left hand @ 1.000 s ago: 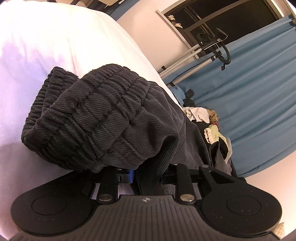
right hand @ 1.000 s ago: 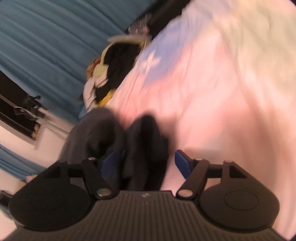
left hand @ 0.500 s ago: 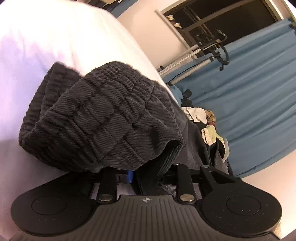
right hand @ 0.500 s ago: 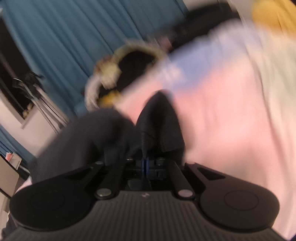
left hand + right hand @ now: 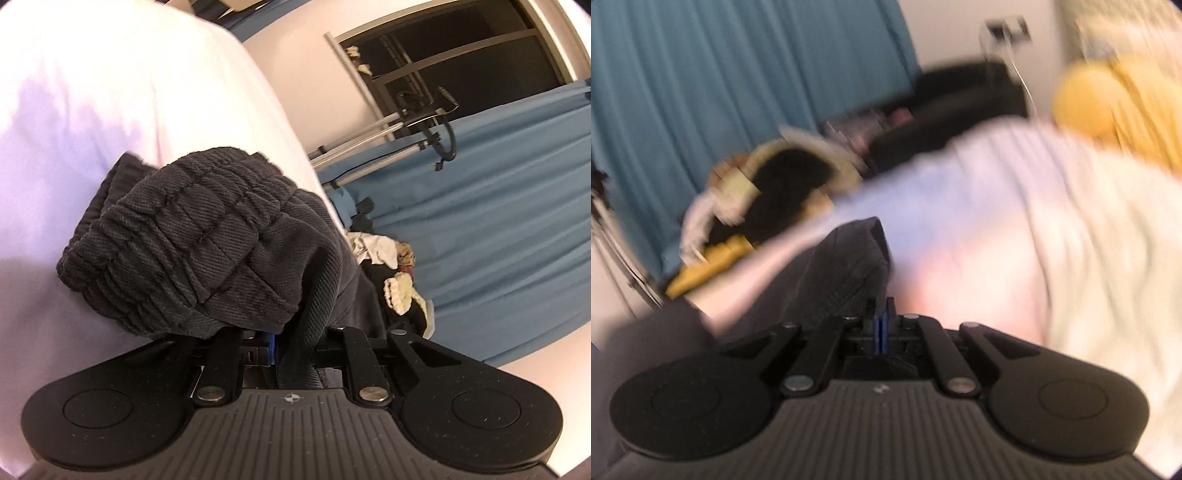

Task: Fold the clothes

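A pair of black pants with a gathered elastic waistband [image 5: 192, 243] lies bunched on the white bed sheet [image 5: 110, 92]. My left gripper [image 5: 284, 343] is shut on the waistband end, and the fabric drapes over and hides its fingertips. In the blurred right wrist view, my right gripper [image 5: 881, 325] is shut on another dark fold of the pants [image 5: 849, 266], which rises in a peak just ahead of the blue pads.
A pile of mixed clothes [image 5: 391, 273] lies at the bed's far edge, also seen in the right wrist view [image 5: 768, 199]. Blue curtains [image 5: 498, 206] and a metal rack [image 5: 388, 129] stand behind. A yellow cushion [image 5: 1089, 99] and pale blanket [image 5: 1108, 240] lie to the right.
My right gripper went from open around the dark fabric to shut on it, and swung so its view now shows more curtain and the cushion. My left gripper kept its hold and shifted little.
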`<state>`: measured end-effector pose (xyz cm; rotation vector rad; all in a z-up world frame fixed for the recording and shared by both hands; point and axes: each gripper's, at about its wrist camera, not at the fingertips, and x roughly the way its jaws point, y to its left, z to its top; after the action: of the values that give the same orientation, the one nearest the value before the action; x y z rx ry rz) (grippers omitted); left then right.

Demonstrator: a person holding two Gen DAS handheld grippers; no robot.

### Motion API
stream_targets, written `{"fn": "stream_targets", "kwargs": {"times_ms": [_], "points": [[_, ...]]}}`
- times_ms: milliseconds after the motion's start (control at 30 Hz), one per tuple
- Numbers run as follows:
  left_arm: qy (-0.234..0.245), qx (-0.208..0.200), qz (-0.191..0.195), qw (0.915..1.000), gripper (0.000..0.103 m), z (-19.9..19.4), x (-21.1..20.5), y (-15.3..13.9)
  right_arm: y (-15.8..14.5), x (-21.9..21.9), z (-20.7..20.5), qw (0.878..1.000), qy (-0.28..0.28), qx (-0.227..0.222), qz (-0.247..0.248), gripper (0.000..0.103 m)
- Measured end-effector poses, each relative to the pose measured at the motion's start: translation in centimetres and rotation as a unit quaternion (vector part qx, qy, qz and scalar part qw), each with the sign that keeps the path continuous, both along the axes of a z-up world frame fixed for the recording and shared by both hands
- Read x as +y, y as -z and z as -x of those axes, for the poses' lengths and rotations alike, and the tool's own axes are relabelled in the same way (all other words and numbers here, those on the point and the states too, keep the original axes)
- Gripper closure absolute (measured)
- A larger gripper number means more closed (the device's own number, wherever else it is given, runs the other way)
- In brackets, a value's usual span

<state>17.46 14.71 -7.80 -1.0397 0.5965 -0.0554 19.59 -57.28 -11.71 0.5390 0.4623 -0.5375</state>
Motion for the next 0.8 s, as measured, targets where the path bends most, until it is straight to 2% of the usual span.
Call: {"fn": "stream_targets", "kwargs": {"times_ms": [67, 100, 267, 333, 367, 400, 467, 533, 600, 700, 800], "points": [[0.001, 0.004, -0.007, 1.0000, 0.085, -0.2, 0.0, 0.3, 4.3, -0.1, 0.8, 1.000, -0.002, -0.006, -0.008, 0.100], [0.002, 0.003, -0.013, 0.9999, 0.085, -0.2, -0.1, 0.3, 4.9, -0.1, 0.8, 1.000, -0.007, -0.013, 0.001, 0.099], [0.005, -0.003, -0.078, 0.9969, 0.082, -0.2, -1.5, -0.2, 4.0, 1.2, 1.0, 0.999, -0.026, -0.014, 0.041, 0.092], [0.012, 0.002, -0.109, 0.9939, 0.079, 0.2, -2.4, -0.7, 3.5, 1.8, 2.4, 0.998, -0.035, -0.024, 0.046, 0.069], [0.015, 0.005, -0.125, 0.9921, 0.076, 0.3, -2.8, -0.9, 3.4, 2.1, 3.1, 0.998, -0.039, -0.030, 0.043, 0.048], [0.019, 0.008, -0.140, 0.9899, 0.073, 0.5, -3.2, -1.1, 3.0, 2.5, 3.7, 0.997, -0.046, -0.034, 0.045, 0.044], [0.025, 0.013, -0.171, 0.9848, 0.063, 0.9, -4.1, -1.6, 1.3, 3.2, 4.9, 0.996, -0.049, -0.036, 0.068, 0.044], [0.032, 0.019, -0.202, 0.9787, 0.042, 1.2, -5.0, -2.0, -0.6, 4.7, 5.9, 0.994, -0.051, -0.045, 0.091, 0.043], [0.039, 0.024, -0.232, 0.9715, 0.033, 1.5, -5.8, -2.5, -2.3, 6.4, 6.8, 0.990, -0.060, -0.056, 0.111, 0.041], [0.050, 0.032, -0.279, 0.9585, 0.025, 2.1, -7.2, -3.2, -4.2, 10.3, 6.9, 0.981, -0.123, -0.069, 0.131, 0.041], [0.085, 0.025, -0.325, 0.9414, 0.024, 3.4, -9.0, -4.0, -5.4, 15.8, 6.0, 0.964, -0.216, -0.078, 0.133, 0.040]]}}
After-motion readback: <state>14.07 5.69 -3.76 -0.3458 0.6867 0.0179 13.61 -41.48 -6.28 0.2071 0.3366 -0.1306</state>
